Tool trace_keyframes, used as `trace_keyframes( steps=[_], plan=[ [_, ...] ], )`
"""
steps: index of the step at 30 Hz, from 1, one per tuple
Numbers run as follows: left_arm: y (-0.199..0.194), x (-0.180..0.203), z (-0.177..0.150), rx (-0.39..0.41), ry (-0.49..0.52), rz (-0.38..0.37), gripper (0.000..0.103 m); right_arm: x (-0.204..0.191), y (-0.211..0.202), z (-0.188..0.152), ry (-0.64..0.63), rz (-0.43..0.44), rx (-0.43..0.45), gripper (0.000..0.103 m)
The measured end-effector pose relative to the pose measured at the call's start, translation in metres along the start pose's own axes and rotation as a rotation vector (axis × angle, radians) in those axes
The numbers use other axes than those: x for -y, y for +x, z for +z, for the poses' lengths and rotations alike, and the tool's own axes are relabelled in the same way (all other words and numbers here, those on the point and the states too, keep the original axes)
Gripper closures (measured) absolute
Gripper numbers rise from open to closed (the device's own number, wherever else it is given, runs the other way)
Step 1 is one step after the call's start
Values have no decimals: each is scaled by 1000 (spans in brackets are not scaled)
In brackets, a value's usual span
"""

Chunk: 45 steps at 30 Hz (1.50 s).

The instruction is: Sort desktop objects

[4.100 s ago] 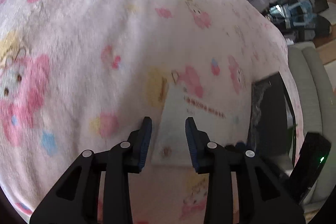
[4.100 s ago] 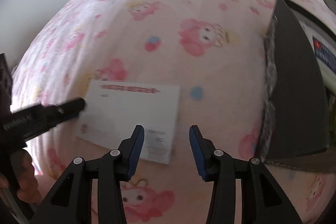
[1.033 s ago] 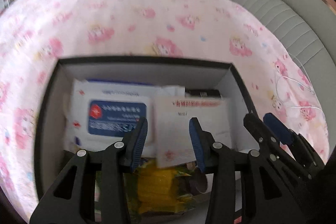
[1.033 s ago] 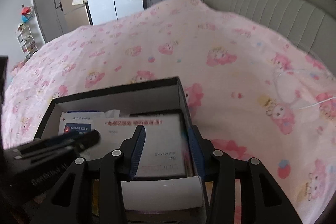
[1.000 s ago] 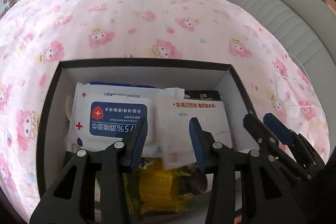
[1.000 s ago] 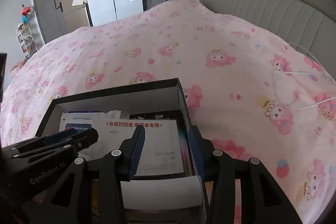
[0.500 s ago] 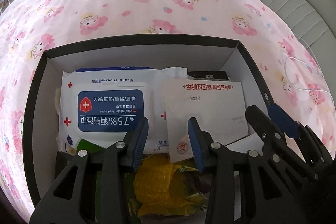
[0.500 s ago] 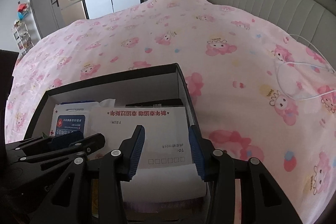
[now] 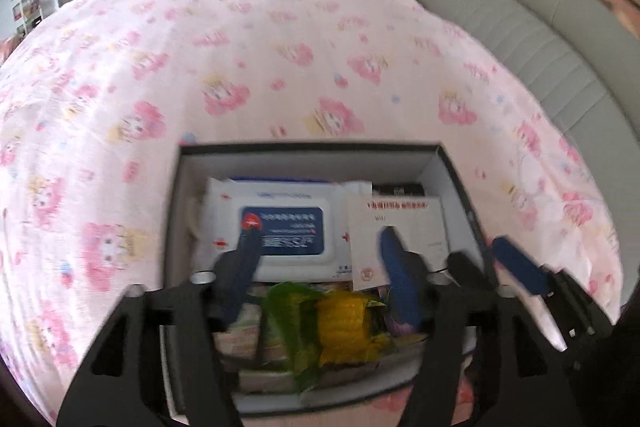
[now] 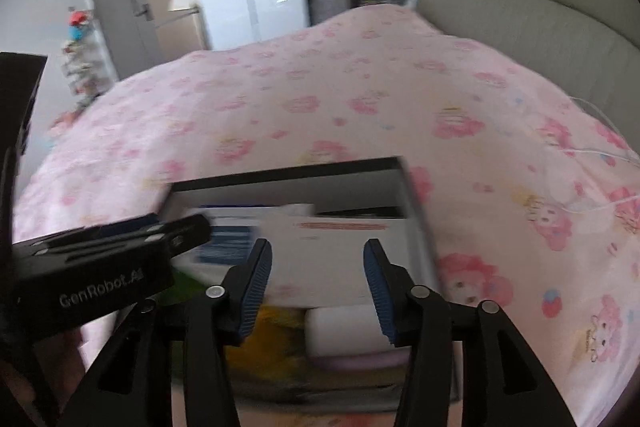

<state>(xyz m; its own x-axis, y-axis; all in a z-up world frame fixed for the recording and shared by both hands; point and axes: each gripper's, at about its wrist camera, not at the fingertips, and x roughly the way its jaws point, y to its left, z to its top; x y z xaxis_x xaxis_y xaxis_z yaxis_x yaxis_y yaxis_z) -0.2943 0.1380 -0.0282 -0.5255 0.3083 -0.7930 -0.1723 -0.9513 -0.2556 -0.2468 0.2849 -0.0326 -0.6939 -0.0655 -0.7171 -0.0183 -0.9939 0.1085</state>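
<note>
One black box (image 9: 178, 211) sat on the pink cartoon-print blanket (image 9: 248, 67), and I counted inside it one white wipes pack (image 9: 276, 223) with a blue label, one white envelope (image 9: 396, 227) with red print lying just right of the pack and partly over it, one yellow-and-green wrapped packet (image 9: 340, 323) at the near end, and one dark flat item (image 9: 396, 190) against the far wall, too blurred to identify. From the right wrist view I also noted one white block (image 10: 346, 331) resting on something lilac by the near right corner. My left gripper (image 9: 320, 267) hung over the box with its fingers spread wide, nothing between them. My right gripper (image 10: 316, 283) was likewise wide apart and empty above the envelope (image 10: 340, 247); I could not tell whether either tool touched the contents. A grey sofa (image 9: 520, 23) stood behind the blanket, with one thin white cable (image 10: 600, 151) on the blanket.
</note>
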Motion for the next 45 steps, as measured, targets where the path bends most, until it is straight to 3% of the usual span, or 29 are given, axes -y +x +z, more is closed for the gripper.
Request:
trace_keyframes(
  steps=[3,5,8,12,18,23,35,38,45],
  plan=[
    [-36,-18,6,42,-15,1,25,-26,-15,8,-28,21,-4,57],
    [-54,-28,8,67,-12,31,17,-41,-21,12,-22,27,-13,39],
    [-81,-46,10,99,0,79,6,-59,-31,19,7,52,-14,36],
    [-109,-77,11,132,-60,90,4,-81,-42,27,16,9,1,28],
    [-138,-118,5,166,-142,106,2,-108,-55,31,-3,-23,10,28],
    [-154,-133,-4,172,-142,122,1,-125,-65,31,-20,-17,13,28],
    [-214,-133,-41,218,-96,160,1,-161,-119,-1,-118,1,37,24],
    [-231,-124,-59,231,-78,146,1,-160,-138,-15,-111,7,71,23],
    [-262,-102,-109,284,-33,198,1,-150,-177,-56,-80,7,136,22]
  ],
)
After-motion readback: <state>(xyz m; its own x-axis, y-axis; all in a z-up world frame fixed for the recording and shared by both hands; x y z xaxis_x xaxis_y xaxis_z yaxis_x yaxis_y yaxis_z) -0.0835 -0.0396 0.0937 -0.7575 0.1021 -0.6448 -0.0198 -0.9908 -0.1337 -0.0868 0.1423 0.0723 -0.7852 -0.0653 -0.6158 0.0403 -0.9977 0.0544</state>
